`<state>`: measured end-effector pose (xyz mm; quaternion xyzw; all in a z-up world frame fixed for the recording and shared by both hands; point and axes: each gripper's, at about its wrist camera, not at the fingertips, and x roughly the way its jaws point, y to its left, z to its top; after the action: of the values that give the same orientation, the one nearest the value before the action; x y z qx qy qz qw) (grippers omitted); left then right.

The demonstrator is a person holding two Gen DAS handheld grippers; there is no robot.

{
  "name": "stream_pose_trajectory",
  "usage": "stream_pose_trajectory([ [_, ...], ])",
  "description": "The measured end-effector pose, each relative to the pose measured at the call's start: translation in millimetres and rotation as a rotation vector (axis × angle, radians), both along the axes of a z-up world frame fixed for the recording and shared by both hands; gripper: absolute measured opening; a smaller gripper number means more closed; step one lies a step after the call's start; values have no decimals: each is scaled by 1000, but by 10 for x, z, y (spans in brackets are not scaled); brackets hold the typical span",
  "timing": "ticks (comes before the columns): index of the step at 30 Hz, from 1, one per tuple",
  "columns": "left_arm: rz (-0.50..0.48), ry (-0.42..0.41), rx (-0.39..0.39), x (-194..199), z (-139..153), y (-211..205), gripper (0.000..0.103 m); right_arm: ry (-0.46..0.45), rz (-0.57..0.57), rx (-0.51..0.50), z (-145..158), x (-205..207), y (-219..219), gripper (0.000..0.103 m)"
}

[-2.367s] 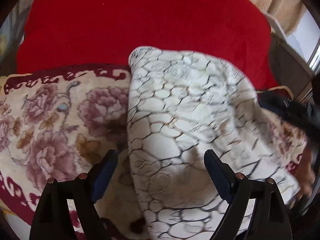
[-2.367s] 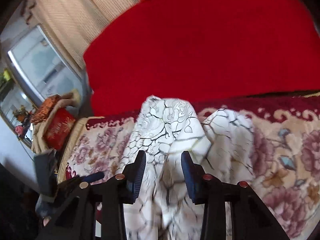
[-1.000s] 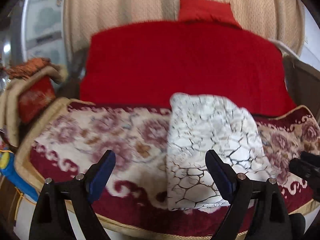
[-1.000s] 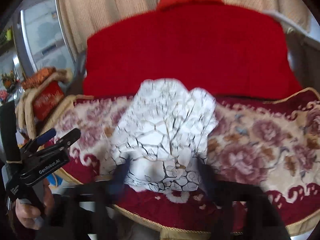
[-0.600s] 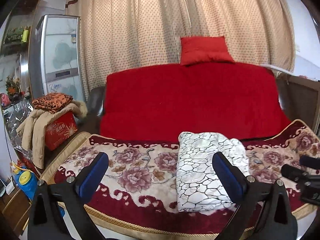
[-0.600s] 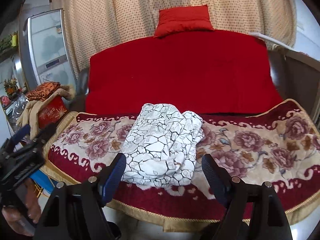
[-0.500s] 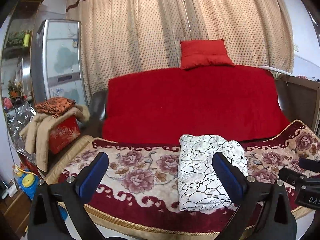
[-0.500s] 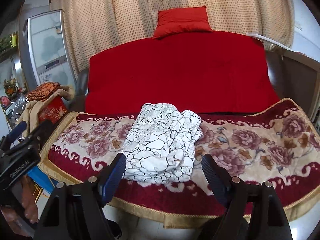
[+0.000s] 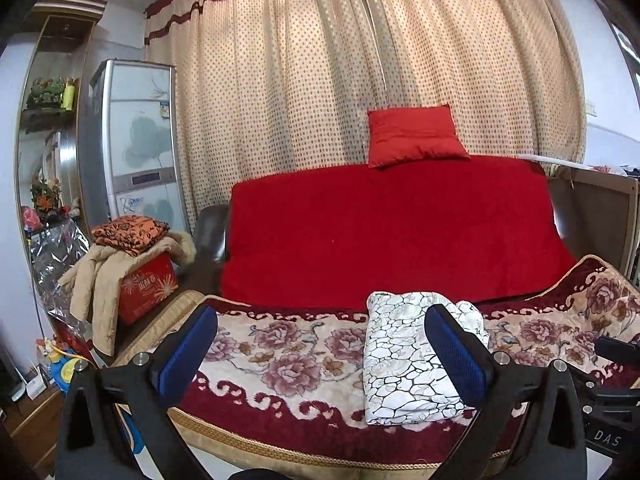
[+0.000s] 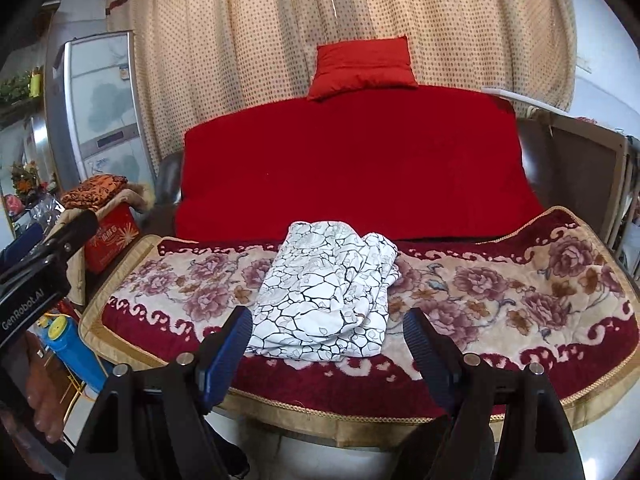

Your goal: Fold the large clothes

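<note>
my left claw (image 9: 320, 354) and right claw (image 10: 326, 344) stand apart, empty. the folded garment (image 10: 326, 294) lies mid-sofa (image 10: 520, 280). soft, light, slumps easily; pinch the near folded edge at both corners.

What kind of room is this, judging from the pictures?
Most likely a home living room. A sofa with a red cover and a floral blanket stands before a long curtain, and a fridge stands beside it.

We count one folded white garment (image 10: 326, 292), one red cushion (image 10: 362, 66), one fridge (image 9: 134, 148). Two grippers: left (image 9: 320, 354), right (image 10: 328, 354). One red box (image 9: 148, 286).
</note>
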<state>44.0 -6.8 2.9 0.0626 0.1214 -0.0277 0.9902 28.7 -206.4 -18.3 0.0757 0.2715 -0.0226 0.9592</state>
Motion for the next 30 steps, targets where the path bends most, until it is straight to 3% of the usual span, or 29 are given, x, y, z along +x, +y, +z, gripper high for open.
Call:
stream_pose_trajectory([
  [30,26,-61,-19,-279,211,113,103,-68,-15,-5,241,-193,64,81],
])
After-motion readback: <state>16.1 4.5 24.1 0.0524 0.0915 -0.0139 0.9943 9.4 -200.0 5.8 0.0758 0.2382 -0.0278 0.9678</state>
